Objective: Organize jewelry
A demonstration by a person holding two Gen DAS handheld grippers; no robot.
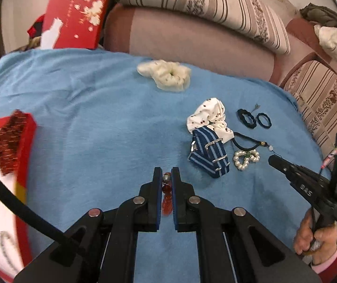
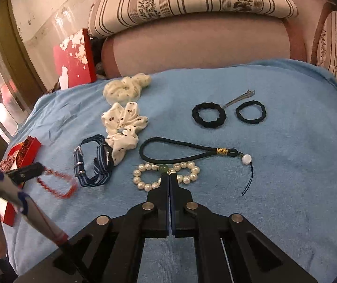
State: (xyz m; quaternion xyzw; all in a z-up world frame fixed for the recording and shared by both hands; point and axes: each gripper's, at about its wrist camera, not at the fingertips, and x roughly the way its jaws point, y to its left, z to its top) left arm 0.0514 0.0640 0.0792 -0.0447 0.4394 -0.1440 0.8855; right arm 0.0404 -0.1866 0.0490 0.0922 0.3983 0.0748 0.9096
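My left gripper (image 1: 167,176) is shut on a red bead bracelet (image 1: 167,197), which shows between its pads. In the right wrist view this bracelet (image 2: 58,185) dangles blurred from the left gripper (image 2: 38,168) above the blue cloth. The jaws of my right gripper (image 2: 169,175) stand almost together, with their tips in front of the middle of a pearl bracelet (image 2: 142,184). That bracelet (image 1: 245,161) lies flat on the cloth. In the left wrist view the right gripper (image 1: 270,160) hangs just right of it, apart from it.
On the blue cloth (image 2: 274,165) lie a striped blue strap (image 2: 93,165), a spotted white scrunchie (image 2: 123,122), a cream scrunchie (image 2: 123,90), a dark cord loop (image 2: 180,146), two black hair ties (image 2: 208,114), (image 2: 250,112) and a clip (image 2: 241,97). A red box (image 1: 18,141) sits left, a sofa behind.
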